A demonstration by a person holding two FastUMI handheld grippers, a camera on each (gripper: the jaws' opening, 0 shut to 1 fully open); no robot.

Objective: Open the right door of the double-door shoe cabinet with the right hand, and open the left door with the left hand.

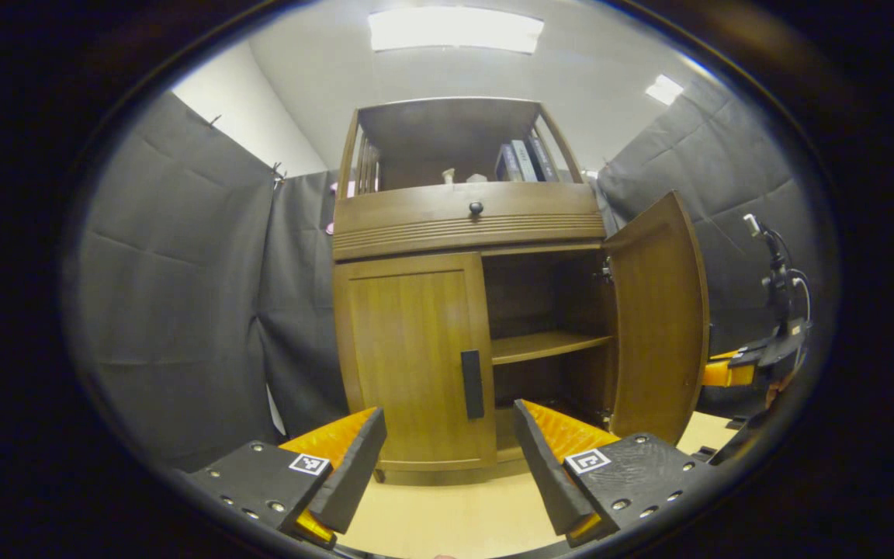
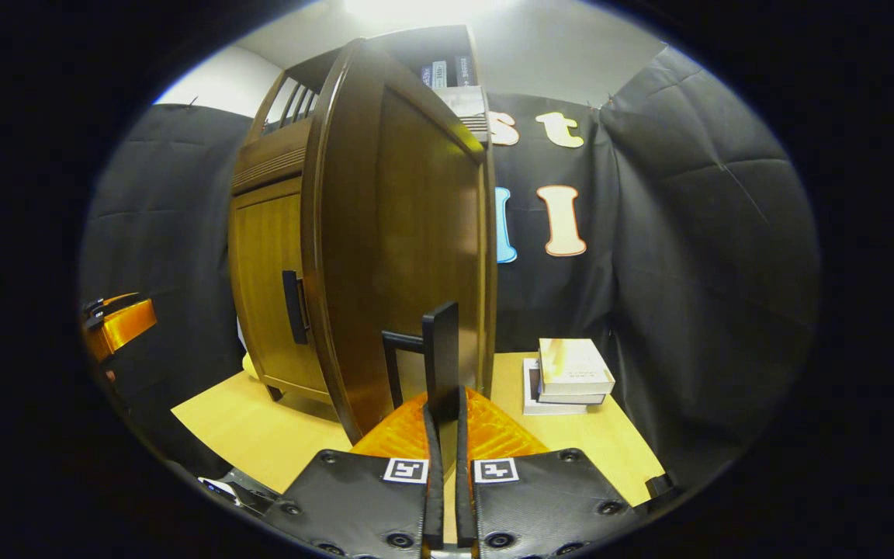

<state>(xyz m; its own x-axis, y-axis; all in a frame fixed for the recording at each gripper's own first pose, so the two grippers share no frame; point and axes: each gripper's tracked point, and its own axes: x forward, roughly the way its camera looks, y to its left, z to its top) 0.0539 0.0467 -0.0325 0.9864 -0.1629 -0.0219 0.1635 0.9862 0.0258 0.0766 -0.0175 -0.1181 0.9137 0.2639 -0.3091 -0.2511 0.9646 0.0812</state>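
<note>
Right gripper clamped on right door's handle, right door swung wide, left gripper spread open, empty, facing closed left door, bare tabletop between.

The swung-out right door hides most of the shoe cabinet behind it in the right gripper view, its handle runs down out of sight between the fingers, and the books up top are too small to tell apart.
</note>
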